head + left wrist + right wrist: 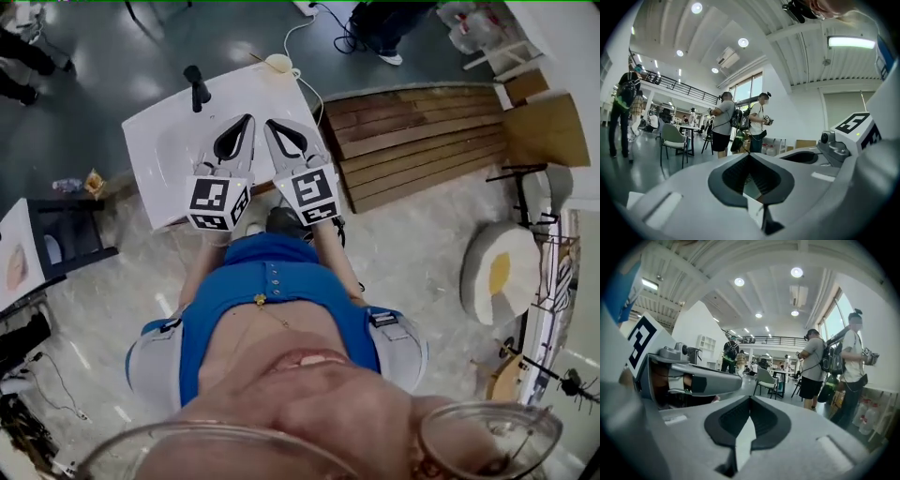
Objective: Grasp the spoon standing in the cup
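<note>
In the head view a small dark cup (pixel 197 93) with a dark spoon handle sticking up from it stands on the white table (pixel 169 141), towards its far left. My left gripper (pixel 248 120) and right gripper (pixel 270 125) lie side by side over the table's near right part, right of the cup and apart from it. Both are shut with nothing between their jaws. In the left gripper view the tips (pixel 749 154) meet; in the right gripper view (pixel 750 398) they meet too. Neither gripper view shows the cup; both look out into the hall.
A wooden pallet (pixel 422 141) lies right of the table. A pale round object (pixel 278 63) with a cable sits at the table's far edge. A black shelf (pixel 66 234) stands left, a round cushion (pixel 502 272) right. People (pixel 724 122) and a chair (pixel 674 138) stand further off.
</note>
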Motion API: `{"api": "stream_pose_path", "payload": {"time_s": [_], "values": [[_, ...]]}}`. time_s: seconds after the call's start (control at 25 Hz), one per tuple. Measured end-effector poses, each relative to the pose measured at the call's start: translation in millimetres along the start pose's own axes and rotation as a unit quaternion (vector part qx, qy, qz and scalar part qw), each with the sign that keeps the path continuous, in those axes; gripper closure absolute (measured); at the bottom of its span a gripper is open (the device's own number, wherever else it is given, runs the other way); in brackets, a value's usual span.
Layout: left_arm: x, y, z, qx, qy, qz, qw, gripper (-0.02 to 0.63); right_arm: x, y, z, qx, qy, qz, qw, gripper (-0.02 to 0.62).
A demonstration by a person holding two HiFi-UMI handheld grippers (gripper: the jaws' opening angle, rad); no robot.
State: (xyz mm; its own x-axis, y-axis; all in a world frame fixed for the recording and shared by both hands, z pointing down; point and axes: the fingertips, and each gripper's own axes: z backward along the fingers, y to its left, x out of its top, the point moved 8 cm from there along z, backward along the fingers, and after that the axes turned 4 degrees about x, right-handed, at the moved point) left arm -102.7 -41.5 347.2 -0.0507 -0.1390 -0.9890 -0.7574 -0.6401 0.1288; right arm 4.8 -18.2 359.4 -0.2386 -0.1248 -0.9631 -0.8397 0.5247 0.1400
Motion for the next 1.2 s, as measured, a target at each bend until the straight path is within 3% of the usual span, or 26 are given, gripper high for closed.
{"api": "stream_pose_path", "payload": {"time_s": [0.16, 0.48, 0.76, 0.96, 1.2], "values": [[-4.8, 3.9, -28.6, 0.007, 0.031, -0.001, 0.9995, 0.615, -4.4, -26.2, -20.4, 0.044, 0.012, 0.030, 0.998, 0.594], [7.6, 5.2, -70.5, 0.073, 0.049, -0.030, 0.9957, 0.617, -4.5, -83.6, -38.8, 0.095, -0.012, 0.001, 0.995, 0.594], [-1.6, 3.7, -77.1, 0.114, 0.069, -0.013, 0.9910, 0.617, -19.7, -97.0, -49.8, 0.142, -0.002, 0.000, 0.990, 0.594], [-9.7, 17.6, -85.3, 0.136, 0.062, -0.011, 0.9887, 0.617, -13.6, -101.0, -65.2, 0.139, -0.009, -0.008, 0.990, 0.594], [-23.8, 27.1, -98.6, 0.095, 0.083, -0.019, 0.9918, 0.617, -25.6, -104.5, -73.7, 0.109, 0.008, -0.014, 0.994, 0.594]]}}
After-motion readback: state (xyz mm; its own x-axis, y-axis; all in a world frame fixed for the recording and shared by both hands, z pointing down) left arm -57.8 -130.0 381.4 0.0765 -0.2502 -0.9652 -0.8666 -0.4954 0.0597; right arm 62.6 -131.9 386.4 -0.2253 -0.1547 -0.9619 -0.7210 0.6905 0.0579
